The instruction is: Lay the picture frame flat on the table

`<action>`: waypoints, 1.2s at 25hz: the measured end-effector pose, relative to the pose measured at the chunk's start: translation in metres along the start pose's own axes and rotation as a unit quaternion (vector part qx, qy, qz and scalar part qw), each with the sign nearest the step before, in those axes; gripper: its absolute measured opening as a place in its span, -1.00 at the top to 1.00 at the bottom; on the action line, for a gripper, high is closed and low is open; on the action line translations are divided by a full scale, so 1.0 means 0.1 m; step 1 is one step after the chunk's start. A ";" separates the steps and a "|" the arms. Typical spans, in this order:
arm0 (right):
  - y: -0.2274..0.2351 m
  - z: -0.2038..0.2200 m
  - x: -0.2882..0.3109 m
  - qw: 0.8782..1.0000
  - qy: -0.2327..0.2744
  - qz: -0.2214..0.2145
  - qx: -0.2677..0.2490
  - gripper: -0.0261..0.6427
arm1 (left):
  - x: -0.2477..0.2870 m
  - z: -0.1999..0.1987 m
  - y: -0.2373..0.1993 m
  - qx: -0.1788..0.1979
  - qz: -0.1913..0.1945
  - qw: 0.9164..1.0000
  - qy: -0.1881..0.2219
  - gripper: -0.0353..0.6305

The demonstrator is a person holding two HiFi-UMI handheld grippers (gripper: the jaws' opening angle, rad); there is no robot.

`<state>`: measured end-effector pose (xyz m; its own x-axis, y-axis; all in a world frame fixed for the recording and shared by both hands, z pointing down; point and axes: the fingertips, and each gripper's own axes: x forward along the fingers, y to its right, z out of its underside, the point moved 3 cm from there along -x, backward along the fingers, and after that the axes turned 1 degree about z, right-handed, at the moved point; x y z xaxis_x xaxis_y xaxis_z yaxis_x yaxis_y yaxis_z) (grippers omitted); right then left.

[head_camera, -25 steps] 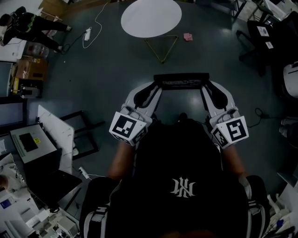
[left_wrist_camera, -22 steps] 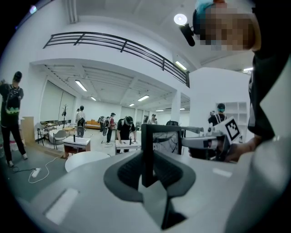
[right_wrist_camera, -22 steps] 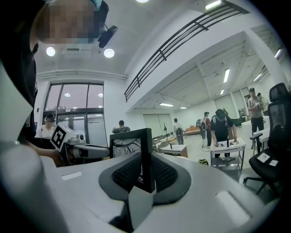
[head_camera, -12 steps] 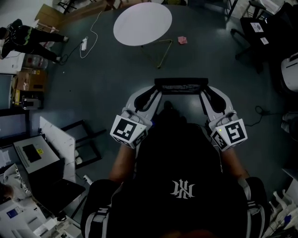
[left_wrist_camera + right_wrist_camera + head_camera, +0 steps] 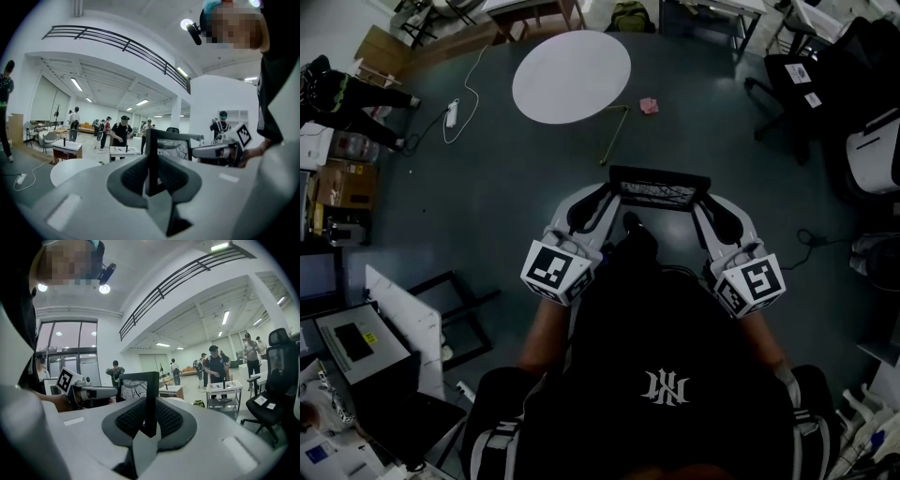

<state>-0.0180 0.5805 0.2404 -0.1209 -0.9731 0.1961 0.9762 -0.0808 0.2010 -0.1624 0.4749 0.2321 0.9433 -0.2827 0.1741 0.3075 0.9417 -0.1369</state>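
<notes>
frame (image 5: 659,192) between left claw (image 5: 614,191) and right claw (image 5: 704,198)

Dark grey floor (image 5: 506,178), office chairs (image 5: 276,376) — white walls (image 5: 211,98), strip lights (image 5: 76,84)

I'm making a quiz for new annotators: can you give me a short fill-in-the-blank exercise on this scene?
1. The left gripper and the right gripper are each shut on a side of the black ___.
2. The picture frame is held over the ___, apart from the table.
3. The white table ahead has a ___ top.
Missing words: picture frame; floor; round.
</notes>
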 end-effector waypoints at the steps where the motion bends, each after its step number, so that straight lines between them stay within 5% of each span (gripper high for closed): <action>1: 0.04 -0.04 0.08 1.000 -0.002 0.001 -0.003 0.77 | 0.05 -0.02 -0.07 -0.003 0.001 1.000 0.002 0.72; 18: 0.54 -0.77 1.67 0.999 -0.013 -0.020 -0.037 0.77 | 0.84 -0.44 -1.50 -0.038 -0.019 0.999 0.024 0.73; 30: 0.71 -0.92 2.56 0.998 -0.007 -0.036 -0.046 0.76 | 1.14 -0.51 -2.28 -0.039 -0.035 0.998 0.034 0.73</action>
<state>0.0365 0.3062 0.2163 -0.1936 -0.9609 0.1980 0.9772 -0.1710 0.1257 -0.1188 0.2182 0.2335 0.9244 -0.3620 0.1202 0.3798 0.9027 -0.2022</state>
